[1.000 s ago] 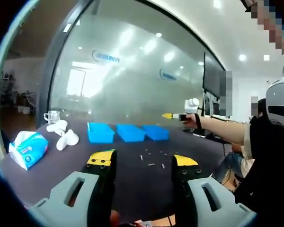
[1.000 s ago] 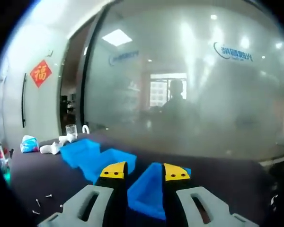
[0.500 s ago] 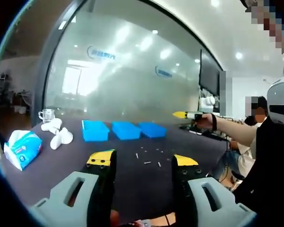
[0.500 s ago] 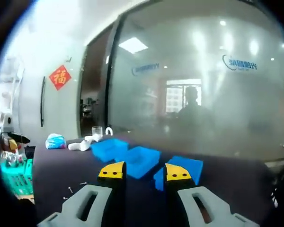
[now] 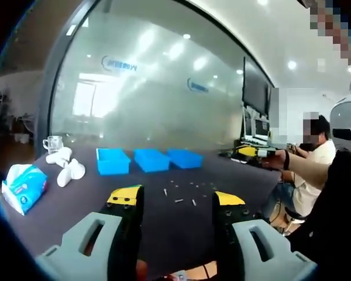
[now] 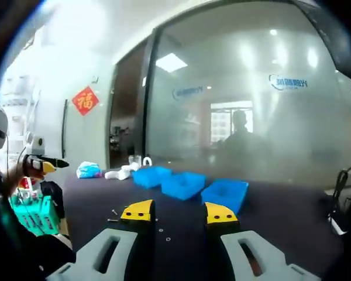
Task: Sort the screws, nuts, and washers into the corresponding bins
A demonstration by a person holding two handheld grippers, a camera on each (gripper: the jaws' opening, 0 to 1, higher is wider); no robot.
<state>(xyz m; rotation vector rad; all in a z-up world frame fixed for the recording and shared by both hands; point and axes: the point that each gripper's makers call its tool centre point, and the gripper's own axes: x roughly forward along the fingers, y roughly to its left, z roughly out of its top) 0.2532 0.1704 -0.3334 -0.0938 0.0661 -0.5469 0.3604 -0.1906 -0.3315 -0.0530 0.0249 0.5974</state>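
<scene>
Jaws of left gripper (image 5: 178,202) and right gripper (image 6: 178,212) spread, empty, held above the table (image 5: 76,202), probably between picks. Loose screws (image 5: 178,193) lie scattered short of three blue bins (image 5: 149,159).

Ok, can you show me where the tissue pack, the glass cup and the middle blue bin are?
Tissue pack (image 5: 23,186), left gripper view, on its blue side.
Glass cup (image 5: 51,143), left gripper view, on its clear wall.
Middle blue bin (image 5: 152,160), left gripper view, on its front wall.

Glossy blue plastic bins (image 5: 150,160) on a matt dark table (image 5: 76,205).
</scene>
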